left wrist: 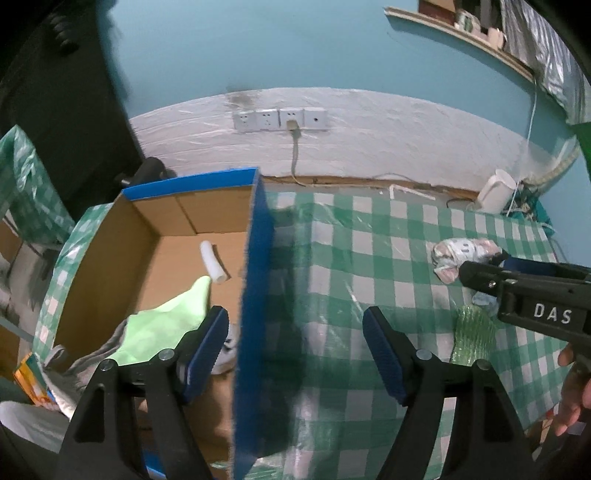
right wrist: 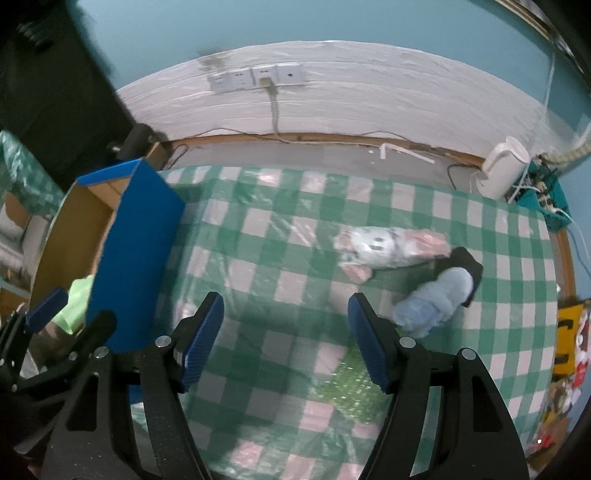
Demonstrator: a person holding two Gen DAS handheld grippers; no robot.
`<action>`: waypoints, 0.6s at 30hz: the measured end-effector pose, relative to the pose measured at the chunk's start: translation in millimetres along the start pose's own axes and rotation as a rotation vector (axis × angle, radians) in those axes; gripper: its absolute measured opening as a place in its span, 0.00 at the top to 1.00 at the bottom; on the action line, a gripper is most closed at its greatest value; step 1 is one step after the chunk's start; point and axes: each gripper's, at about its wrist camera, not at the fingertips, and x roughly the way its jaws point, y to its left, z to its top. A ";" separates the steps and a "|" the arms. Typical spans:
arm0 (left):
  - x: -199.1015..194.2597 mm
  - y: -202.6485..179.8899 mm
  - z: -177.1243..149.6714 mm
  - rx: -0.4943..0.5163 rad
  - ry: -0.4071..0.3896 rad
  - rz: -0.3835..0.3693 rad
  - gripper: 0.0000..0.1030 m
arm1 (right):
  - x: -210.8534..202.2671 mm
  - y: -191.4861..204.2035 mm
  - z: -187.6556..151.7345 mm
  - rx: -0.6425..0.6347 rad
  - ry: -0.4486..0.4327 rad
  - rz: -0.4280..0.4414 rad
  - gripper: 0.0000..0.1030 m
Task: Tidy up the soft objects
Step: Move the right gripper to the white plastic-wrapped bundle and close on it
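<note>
Saw a green-checked tablecloth (right wrist: 280,258) under clear plastic. At twelve o'clock, wall sockets (right wrist: 255,77) with one grey plug and cord (right wrist: 274,107) hanging down. At two o'clock, a white kettle (right wrist: 504,171) by the far edge, tangled cables (right wrist: 539,188) just beside it. High at one o'clock in the left view, a shelf (left wrist: 458,31) with small jars.

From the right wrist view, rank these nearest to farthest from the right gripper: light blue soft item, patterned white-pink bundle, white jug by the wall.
1. Light blue soft item, just right of the right gripper.
2. Patterned white-pink bundle, farther out, right of centre.
3. White jug, far right by the wall.
</note>
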 end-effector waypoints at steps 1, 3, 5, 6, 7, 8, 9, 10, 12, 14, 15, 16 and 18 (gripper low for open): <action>1.7 -3.2 0.2 0.005 0.006 0.000 0.26 | 0.7 -4.7 -0.5 0.008 0.001 -0.005 0.32; 7.1 -12.0 1.3 0.018 0.021 -0.008 0.25 | 1.5 -14.6 -1.8 0.024 0.003 -0.015 0.32; 14.1 -20.8 3.1 0.030 0.040 -0.015 0.23 | 2.9 -25.4 -3.5 0.042 0.005 -0.027 0.32; 17.0 -24.8 3.0 0.036 0.049 -0.018 0.22 | 3.9 -30.0 -4.3 0.051 0.007 -0.033 0.32; 20.5 -29.5 3.3 0.047 0.060 -0.022 0.22 | 4.8 -34.7 -4.9 0.061 0.009 -0.040 0.32; 23.9 -34.6 3.5 0.058 0.069 -0.023 0.22 | 6.1 -40.6 -6.0 0.073 0.012 -0.046 0.32; 26.8 -39.2 3.8 0.067 0.076 -0.021 0.22 | 7.7 -46.4 -7.1 0.084 0.016 -0.051 0.32; 31.2 -45.0 4.4 0.081 0.090 -0.021 0.22 | 9.8 -53.3 -8.4 0.098 0.018 -0.058 0.32; 38.0 -53.6 5.5 0.098 0.116 -0.037 0.22 | 12.7 -63.7 -10.6 0.114 0.023 -0.070 0.32; 44.7 -60.5 7.2 0.106 0.143 -0.056 0.21 | 17.6 -76.0 -12.9 0.133 0.031 -0.089 0.32; 46.7 -63.4 7.7 0.107 0.150 -0.060 0.21 | 20.0 -81.2 -13.6 0.142 0.033 -0.096 0.32; 50.0 -66.7 8.4 0.108 0.160 -0.065 0.21 | 22.2 -86.0 -14.0 0.150 0.035 -0.102 0.32; 56.1 -73.8 9.5 0.118 0.172 -0.071 0.21 | 28.4 -98.7 -15.8 0.174 0.039 -0.124 0.32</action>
